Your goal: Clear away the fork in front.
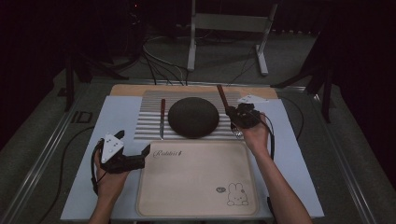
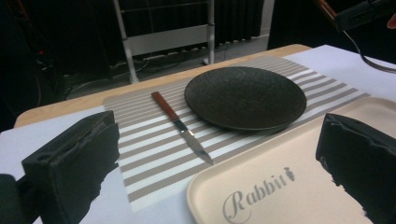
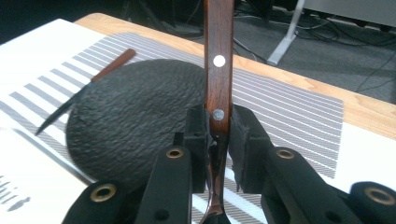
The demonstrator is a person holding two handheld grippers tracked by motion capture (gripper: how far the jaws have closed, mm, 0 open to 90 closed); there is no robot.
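The right gripper (image 1: 232, 113) had its jaws pinched on a wooden-handled utensil (image 3: 218, 70), lifted clear above the striped mat (image 1: 149, 122), just right of the dark plate (image 1: 193, 116). Handle up and away, metal end down between the jaws; fork or spoon, couldn't tell. The left gripper (image 1: 135, 150) hovered by the left edge of the beige tray (image 1: 196, 182), jaws spread wide, nothing in them. A knife (image 2: 181, 127) lay on the mat, left of the plate, untouched.
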